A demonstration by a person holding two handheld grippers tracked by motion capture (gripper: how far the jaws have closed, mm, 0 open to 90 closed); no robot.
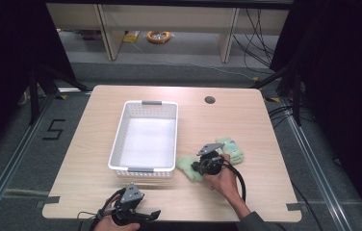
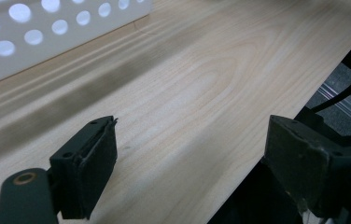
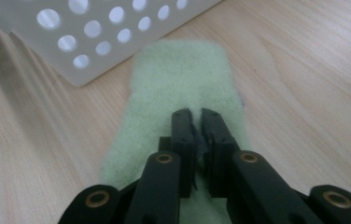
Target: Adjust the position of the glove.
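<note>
Right gripper (image 3: 197,122) pinches fuzzy green cloth (image 3: 183,79); left gripper (image 2: 187,154) gapes wide, empty

text: "5" | made of: black tape strips | on: grey floor (image 1: 54,129) left of table (image 1: 246,120); nothing else legible

The right gripper (image 1: 199,167) covers the middle of the green cloth (image 1: 187,165), perhaps a sock.

High view looks down and forward over the whole surface (image 1: 246,125). Both gripper views skim low and close along the wood, each catching the white perforated basket (image 1: 145,137) wall.
</note>
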